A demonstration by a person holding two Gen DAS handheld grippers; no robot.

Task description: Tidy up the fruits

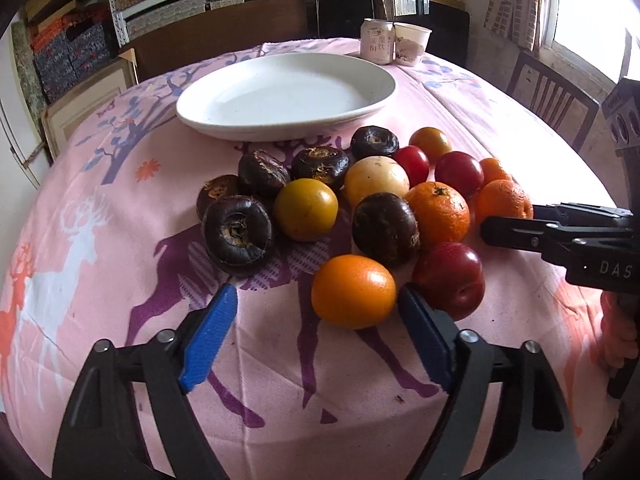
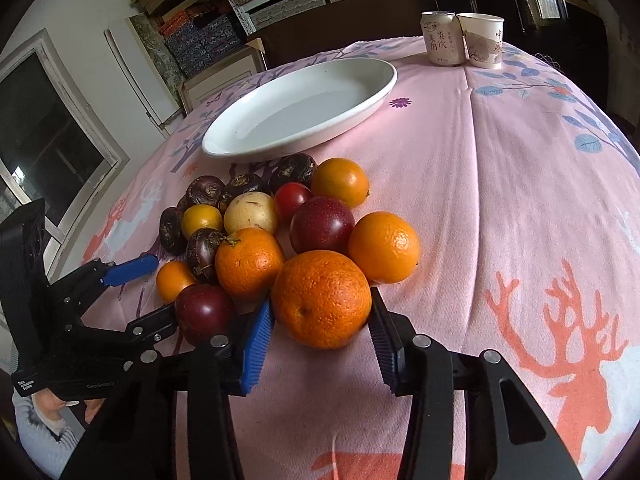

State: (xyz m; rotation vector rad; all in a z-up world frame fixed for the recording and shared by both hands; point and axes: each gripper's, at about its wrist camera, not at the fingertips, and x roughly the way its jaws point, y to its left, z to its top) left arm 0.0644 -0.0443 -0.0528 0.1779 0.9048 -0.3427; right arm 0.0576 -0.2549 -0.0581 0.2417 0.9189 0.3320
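Orange in right tongs: large orange at the near edge of the fruit heap, sitting on the worktop between the blue pads of the right tongs; both pads lie against its flanks, so I read it as gripped at its widest girth.
Handling: firm, round, pebbled rind, probably moderately heavy; the ribbed pads should bite well. A hold across the middle is right, since a hold nearer top or bottom would likely let it squirt out.
Left tongs: left tongs stand fairly wide and grip nothing; a smooth orange fruit lies just ahead, between the tips, with a gap at the left pad, and the right pad is wedged between that fruit and a red plum.
Smooth fruit handling: glossy skin, probably slippery and softer than the orange, so a gentle squeeze across the middle seems wise.
Neighbours: tangerines, cherry tomatoes and dark water chestnuts touch one another in one heap in the middle of the worktop; lifting one may set the others rolling.
Target, I judge: white oval dish with nothing in it, just beyond the heap toward the far edge.
Far edge: drink can and paper cup side by side, well apart from the fruit.
Cover: pink deer-print cloth, soft, which should damp rolling.
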